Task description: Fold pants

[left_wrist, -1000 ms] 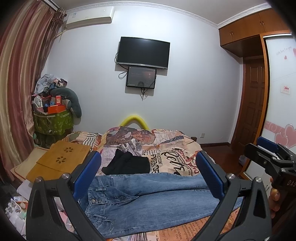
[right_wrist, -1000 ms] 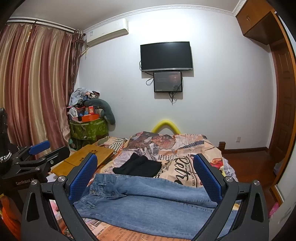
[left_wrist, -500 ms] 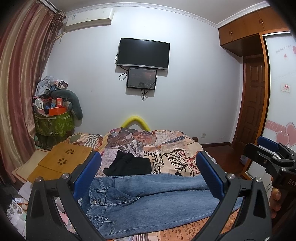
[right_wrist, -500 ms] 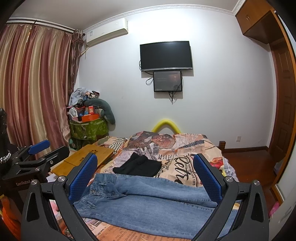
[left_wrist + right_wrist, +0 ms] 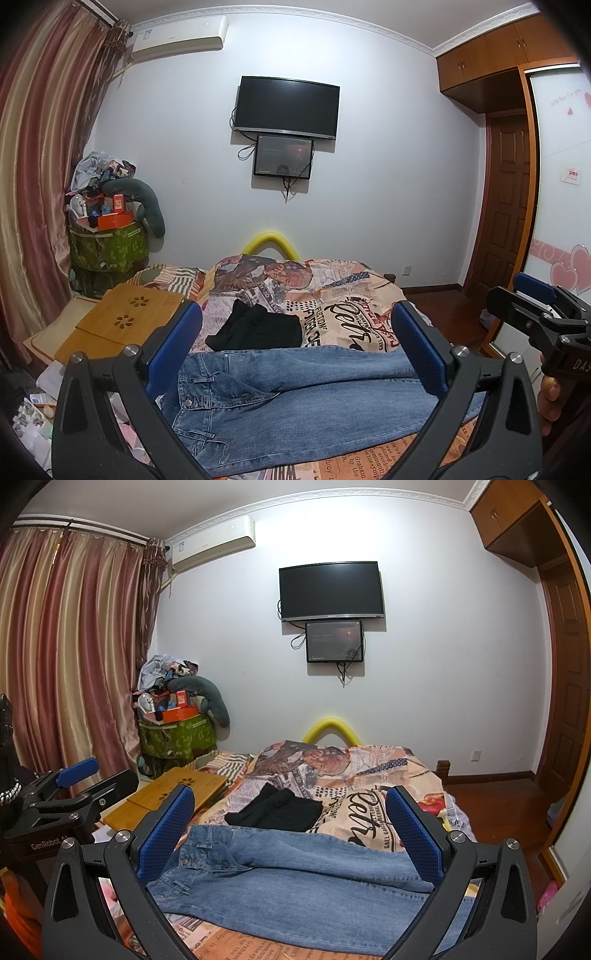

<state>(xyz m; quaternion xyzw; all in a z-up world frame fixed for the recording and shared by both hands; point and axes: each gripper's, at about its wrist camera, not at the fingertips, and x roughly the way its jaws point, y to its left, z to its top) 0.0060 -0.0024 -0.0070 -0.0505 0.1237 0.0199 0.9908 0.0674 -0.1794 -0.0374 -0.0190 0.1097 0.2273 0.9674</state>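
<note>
1. The bed (image 5: 362, 325), under a newspaper-print cover, carries everything; its near edge runs along the bottom of both wrist views.
2. The pants (image 5: 295, 398), blue jeans, lie flat across the near edge of the bed, waistband toward the left edge, legs running to the right edge, one leg partly over the other.
3. A black garment (image 5: 258, 330) sits just beyond the jeans toward the middle of the bed, near them; whether it touches them I cannot tell.
4. The left gripper (image 5: 295, 354) hovers above the jeans with its jaws wide apart, holding nothing. The right gripper (image 5: 290, 834) does likewise, jaws spread and empty.
5. The step in hand looks like the approach. It would go best with one gripper pinching the waistband and the other the hems, taking both layers so the legs stay aligned.
6. The leg hems are hidden behind the gripper frames at the right, and the front edge of the jeans is cut off below, so how evenly the legs are stacked is unclear.
</note>
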